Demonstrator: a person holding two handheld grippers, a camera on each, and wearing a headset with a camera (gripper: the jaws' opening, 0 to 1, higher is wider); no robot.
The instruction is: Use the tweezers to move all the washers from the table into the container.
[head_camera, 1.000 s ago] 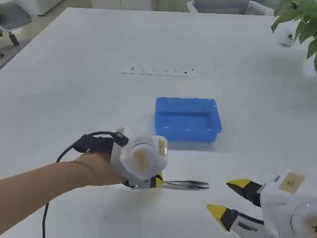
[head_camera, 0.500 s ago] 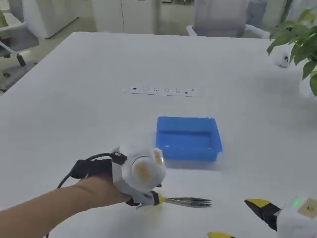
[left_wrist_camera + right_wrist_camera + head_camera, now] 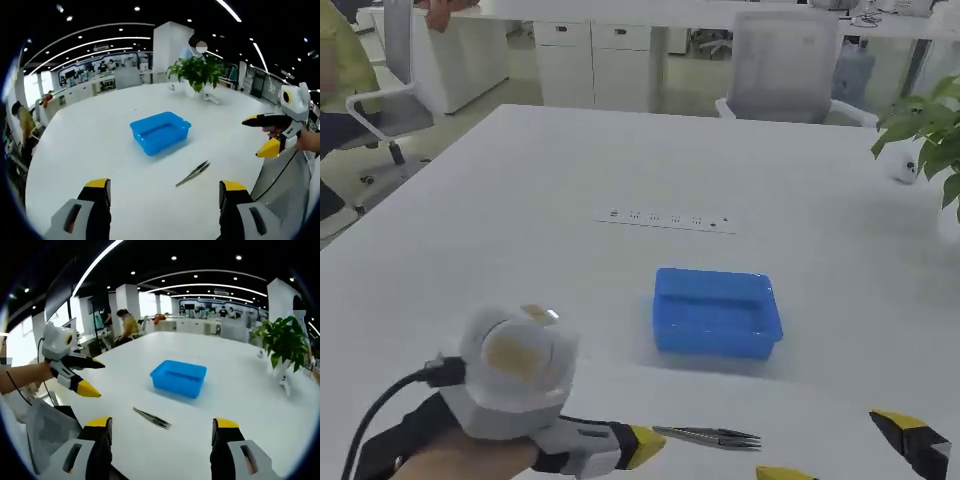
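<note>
One slim grey tweezers (image 3: 708,436), shallow blue container (image 3: 715,340).

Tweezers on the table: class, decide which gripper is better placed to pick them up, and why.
Probably the left gripper: in the head view its yellow tip lies close beside one end of the tweezers, while the right gripper is farther off. Both are open.

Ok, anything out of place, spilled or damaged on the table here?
Nothing stands out. The blue container sits upright on the white table, the tweezers lie flat in front of it, and the left gripper and right gripper hover with jaws open, touching neither.
</note>
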